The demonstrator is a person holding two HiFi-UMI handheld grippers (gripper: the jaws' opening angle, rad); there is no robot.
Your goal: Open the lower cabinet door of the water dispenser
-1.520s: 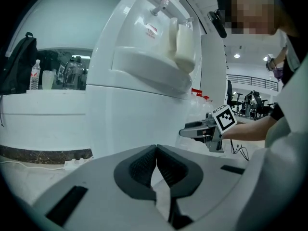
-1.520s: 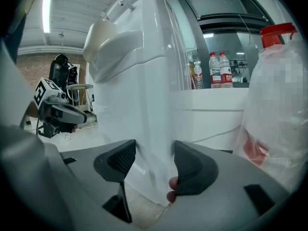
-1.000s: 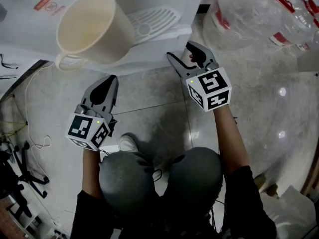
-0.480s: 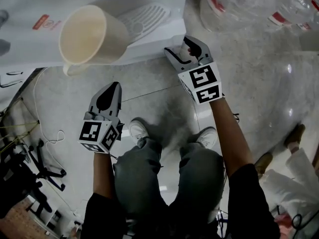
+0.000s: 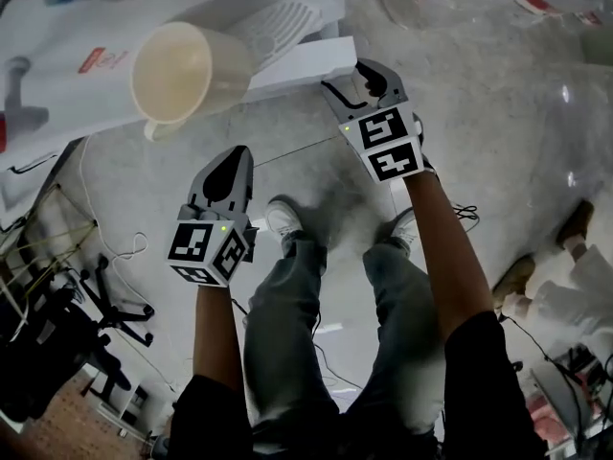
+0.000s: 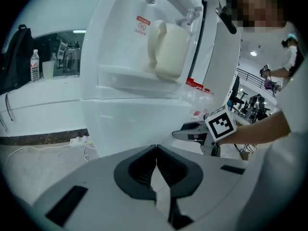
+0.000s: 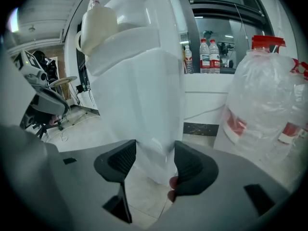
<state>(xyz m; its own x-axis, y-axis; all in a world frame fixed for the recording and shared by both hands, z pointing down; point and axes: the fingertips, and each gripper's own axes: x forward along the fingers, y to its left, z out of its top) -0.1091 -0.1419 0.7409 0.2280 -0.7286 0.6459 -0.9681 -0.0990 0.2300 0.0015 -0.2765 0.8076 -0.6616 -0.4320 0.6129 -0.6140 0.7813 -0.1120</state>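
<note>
The white water dispenser (image 5: 86,60) stands ahead, with a cream cup (image 5: 182,73) on its drip tray (image 5: 280,22). My right gripper (image 5: 347,77) is at the right corner of the lower cabinet door (image 5: 302,65). In the right gripper view the door's edge (image 7: 151,109) fills the gap between the pads, so my right gripper (image 7: 155,165) is shut on it. My left gripper (image 5: 233,161) hangs to the left, short of the cabinet front (image 6: 134,124), with its jaws (image 6: 156,150) shut on nothing. The left gripper view also shows the right gripper (image 6: 187,131) at the door's edge.
Large plastic-wrapped water bottles (image 7: 269,95) stand on the floor right of the dispenser. Cables (image 5: 96,247) and a chair base (image 5: 57,324) lie at the left. Another person (image 5: 565,295) is at the right. Small bottles (image 7: 209,54) stand on a counter behind.
The person has straightened up and the view has pulled back. My left gripper has risen and shifted a little right. My right gripper has stayed on the door's corner.
</note>
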